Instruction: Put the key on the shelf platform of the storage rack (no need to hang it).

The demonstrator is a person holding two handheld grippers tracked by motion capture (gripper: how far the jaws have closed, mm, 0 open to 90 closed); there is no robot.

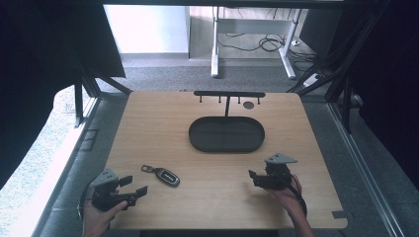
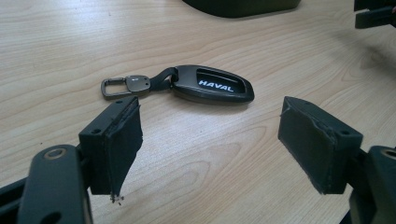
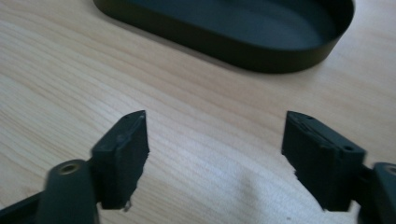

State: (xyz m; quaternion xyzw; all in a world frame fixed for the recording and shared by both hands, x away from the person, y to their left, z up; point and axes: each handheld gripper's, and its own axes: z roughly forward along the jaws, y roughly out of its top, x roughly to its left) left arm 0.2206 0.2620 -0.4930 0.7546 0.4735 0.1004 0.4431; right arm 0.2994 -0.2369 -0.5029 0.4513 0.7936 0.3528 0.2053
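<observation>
Tray (image 3: 261,56) near rim cut off (left end); key fob (image 2: 212,85) clear.

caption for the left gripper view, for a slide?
Open left gripper facing a HAVAL key fob lying on the wooden table.

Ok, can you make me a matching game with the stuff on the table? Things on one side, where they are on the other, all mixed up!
Things:
1. car key
2. oval black tray
3. hook rack
4. right gripper

Places or states:
A. stands at the far edge of the table, behind the tray
B. lies flat on the wood just ahead of the left gripper
C. sits in the middle of the table with nothing in it
D. open, held near the front right of the table

Pairs: 1-B, 2-C, 3-A, 4-D
</observation>
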